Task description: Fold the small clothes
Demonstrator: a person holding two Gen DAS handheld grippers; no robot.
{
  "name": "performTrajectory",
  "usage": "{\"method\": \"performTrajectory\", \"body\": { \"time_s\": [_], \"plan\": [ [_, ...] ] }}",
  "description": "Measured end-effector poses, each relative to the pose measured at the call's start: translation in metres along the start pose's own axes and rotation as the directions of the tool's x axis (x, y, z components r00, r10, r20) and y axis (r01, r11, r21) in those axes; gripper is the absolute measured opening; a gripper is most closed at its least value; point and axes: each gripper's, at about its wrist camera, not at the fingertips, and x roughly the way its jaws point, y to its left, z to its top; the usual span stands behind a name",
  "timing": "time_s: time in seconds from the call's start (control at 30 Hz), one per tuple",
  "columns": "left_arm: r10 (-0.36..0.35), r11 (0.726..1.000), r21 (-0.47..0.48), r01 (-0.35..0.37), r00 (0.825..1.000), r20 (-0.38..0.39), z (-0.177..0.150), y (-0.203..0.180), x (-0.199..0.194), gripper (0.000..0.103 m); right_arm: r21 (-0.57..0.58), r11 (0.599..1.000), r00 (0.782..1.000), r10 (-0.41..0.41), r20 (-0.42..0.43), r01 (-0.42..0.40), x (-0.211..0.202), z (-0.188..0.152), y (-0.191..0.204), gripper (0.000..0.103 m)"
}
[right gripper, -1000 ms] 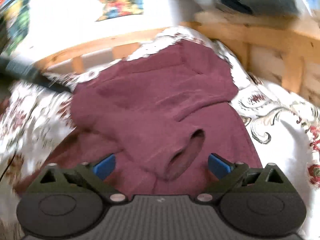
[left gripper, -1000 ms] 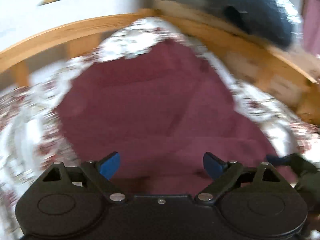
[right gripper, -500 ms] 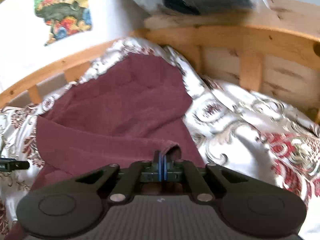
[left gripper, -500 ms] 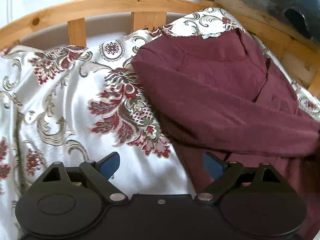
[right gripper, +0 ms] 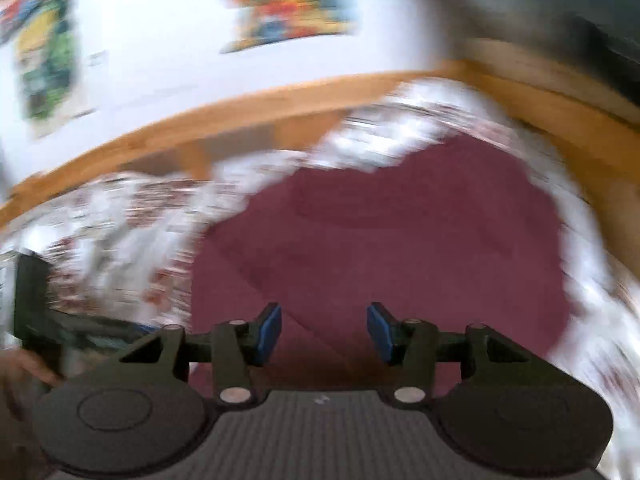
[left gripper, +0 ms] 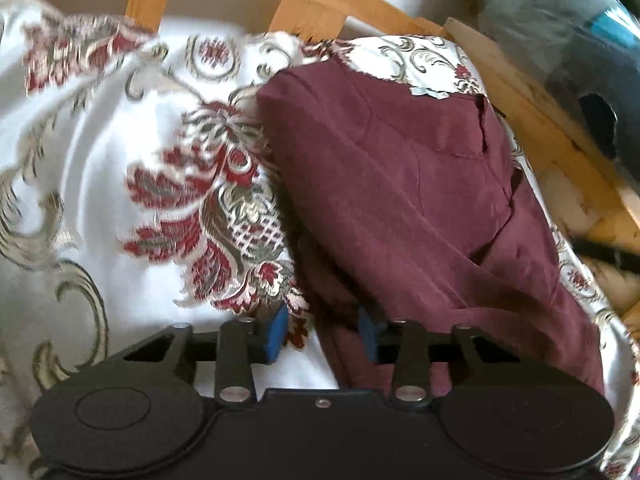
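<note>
A dark red top (left gripper: pixel 400 184) lies partly folded on a white bed cover (left gripper: pixel 100 184) with red flowers and curly leaves on it. In the left wrist view the top fills the side from about 1 o'clock down to 5 o'clock, and the cover fills the side around 9 o'clock. A wooden bed rail (left gripper: pixel 304 12) curves along at 12 o'clock.

The left gripper (left gripper: pixel 322 334) sits low at 6 o'clock, right at the near edge of the top. Its jaws have just been closing and now stand partly apart. One blue pad (left gripper: pixel 276 334) is over the cover and the other is at the red cloth. The edge of the top lies between them, but the pads do not press on it.

The right wrist view is very blurry. The right gripper (right gripper: pixel 324 330) is above the red top, at 6 o'clock. Its jaws have just been opening and stand apart, with nothing held. Bright pictures (right gripper: pixel 288 0) hang on the white wall at 12 o'clock.
</note>
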Motion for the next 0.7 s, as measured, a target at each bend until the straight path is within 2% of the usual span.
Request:
{"method": "performTrajectory", "body": {
  "time_s": [0.07,0.13,0.23,0.33,0.43,0.47,0.5,0.53,0.57,0.7],
  "plan": [
    [-0.015,1.0,-0.023,0.015,1.0,-0.009,0.0,0.006,0.005,0.036,-0.077,0.992,0.995,0.093,-0.034,-0.095,0.037,0.031,0.021,0.049],
    [-0.042,0.998,-0.04,0.042,0.999,-0.008,0.001,0.011,0.009,0.036,-0.122,0.979,0.983,0.153,-0.098,-0.164,0.075,0.057,0.042,0.044],
    [-0.101,0.99,-0.097,0.101,0.995,0.0,0.004,0.02,0.013,0.037,-0.184,0.95,0.951,0.207,-0.228,-0.251,0.129,0.088,0.075,0.039],
    [-0.151,0.978,-0.146,0.15,0.989,0.008,0.007,0.028,0.017,0.037,-0.259,0.921,0.921,0.196,-0.335,-0.29,0.162,0.1,0.102,0.037],
    [-0.175,0.97,-0.168,0.173,0.985,0.005,0.008,0.031,0.02,0.037,-0.339,0.9,0.897,0.112,-0.428,-0.275,0.189,0.105,0.12,0.034],
    [-0.179,0.97,-0.168,0.177,0.984,0.005,0.008,0.031,0.021,0.033,-0.353,0.897,0.889,0.088,-0.45,-0.267,0.196,0.104,0.124,0.025],
    [-0.179,0.97,-0.168,0.177,0.984,0.004,0.008,0.031,0.022,0.022,-0.361,0.896,0.883,0.069,-0.464,-0.259,0.204,0.105,0.126,0.017],
    [-0.174,0.97,-0.17,0.171,0.985,0.0,0.009,0.03,0.023,0.017,-0.367,0.897,0.879,0.049,-0.474,-0.248,0.208,0.103,0.125,0.014],
    [-0.162,0.971,-0.177,0.159,0.987,-0.003,0.009,0.03,0.023,0.013,-0.364,0.9,0.88,0.046,-0.473,-0.242,0.21,0.102,0.123,0.006],
    [-0.138,0.969,-0.2,0.142,0.99,0.035,0.009,0.031,0.013,0.005,-0.344,0.895,0.922,0.155,-0.356,-0.283,0.191,0.096,0.108,0.004]
  ]
}}
